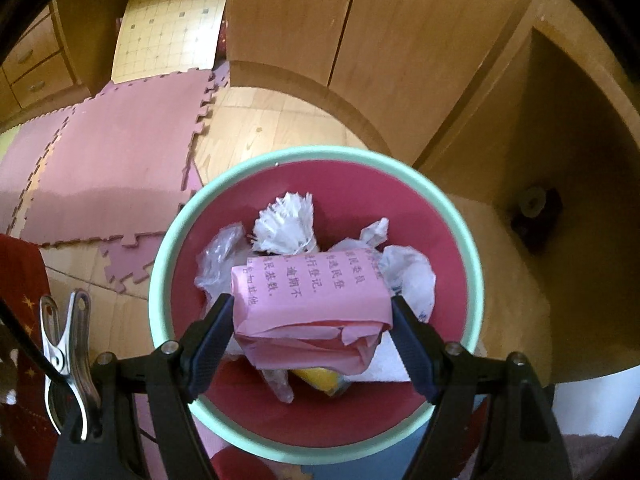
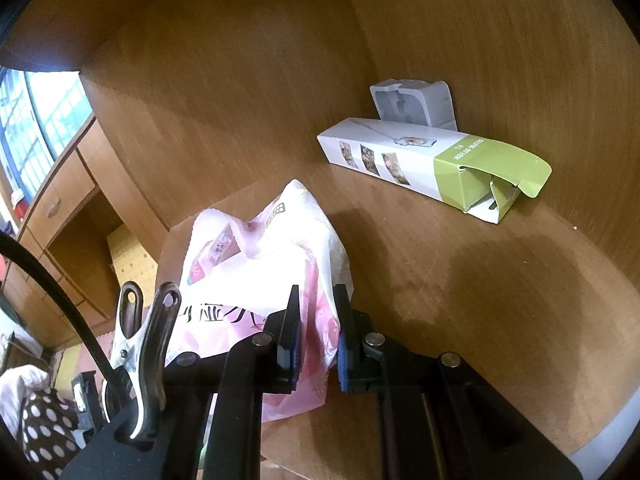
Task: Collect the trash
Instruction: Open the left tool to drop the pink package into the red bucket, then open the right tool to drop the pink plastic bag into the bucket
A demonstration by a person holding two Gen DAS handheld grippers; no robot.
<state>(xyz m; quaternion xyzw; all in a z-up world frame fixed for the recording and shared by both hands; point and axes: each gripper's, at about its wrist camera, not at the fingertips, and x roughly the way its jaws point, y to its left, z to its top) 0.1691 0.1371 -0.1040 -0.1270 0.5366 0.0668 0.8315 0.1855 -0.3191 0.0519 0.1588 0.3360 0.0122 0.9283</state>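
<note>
A folded pink paper bundle printed with dark characters (image 1: 308,300) is clamped between the wide-set jaws of the left gripper (image 1: 312,312), above a round red bin with a mint-green rim (image 1: 160,264) holding crumpled plastic. A pink-and-white plastic bag (image 2: 256,256) on the wooden tabletop (image 2: 460,280) is pinched by the right gripper (image 2: 316,312).

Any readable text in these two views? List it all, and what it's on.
"行登记", "逾期不", "民基数": printed columns on the pink folded paper packet held in the left hand-held gripper; remaining columns cut off or blurred.
"SELFIE STICK": green end of the white and green cardboard box; the smaller code beside it is unreadable.
Large black characters on the pink and white plastic bag in the right hand-held gripper: partly hidden, unreadable.
</note>
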